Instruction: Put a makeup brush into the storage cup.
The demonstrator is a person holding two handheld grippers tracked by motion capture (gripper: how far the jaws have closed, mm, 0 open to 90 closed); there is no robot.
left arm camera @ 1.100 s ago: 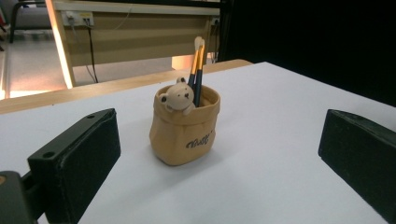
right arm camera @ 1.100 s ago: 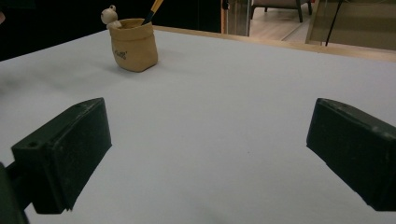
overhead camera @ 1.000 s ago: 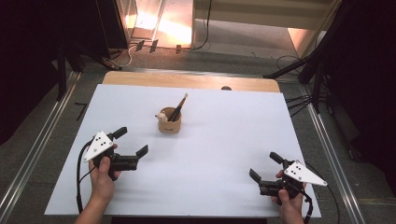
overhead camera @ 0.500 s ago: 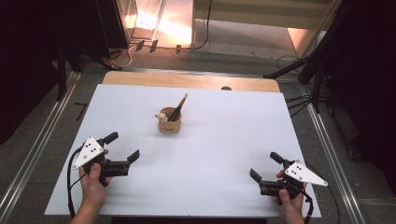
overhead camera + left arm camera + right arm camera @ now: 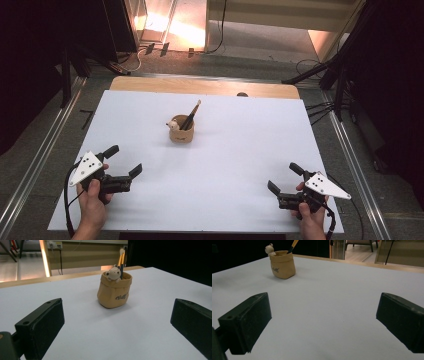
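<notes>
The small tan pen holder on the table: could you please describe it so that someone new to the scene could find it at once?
Start from the white table and look to its middle, slightly towards the far edge. There stands the tan pen holder, shaped like a little sack, with a pale bear figure at its rim and a pen leaning out. It is the one thing standing on the sheet, well ahead of both grippers.

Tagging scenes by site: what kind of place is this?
Probably a lab or studio data-collection bench: a white-covered table fenced by metal rails, dark stands and cables around it.
</notes>
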